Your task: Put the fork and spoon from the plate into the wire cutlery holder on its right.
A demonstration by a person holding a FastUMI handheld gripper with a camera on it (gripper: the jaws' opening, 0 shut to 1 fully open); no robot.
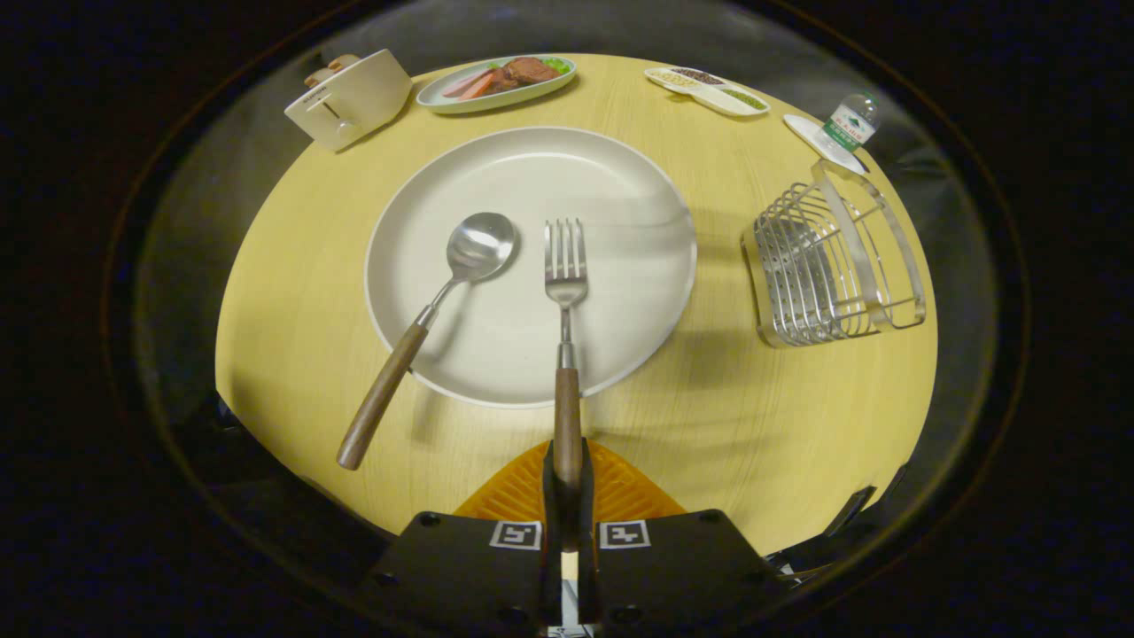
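Observation:
A fork (565,292) with a wooden handle lies with its tines on the white plate (620,213), handle pointing back toward me. My gripper (567,470) is shut on the end of that handle, both fingers pressed against it. To the fork's left a spoon (434,310) with a wooden handle rests with its bowl in the plate and its handle sticking out over the plate's rim above the table. The wire cutlery holder (828,261) stands to the right of the plate, beyond the fingers, with nothing in it.
On the round wooden table (753,416), behind the plate, stand a white toaster (350,97), a dish of food (496,82) and a divided tray (709,89). A small bottle (849,122) on a saucer stands just behind the holder.

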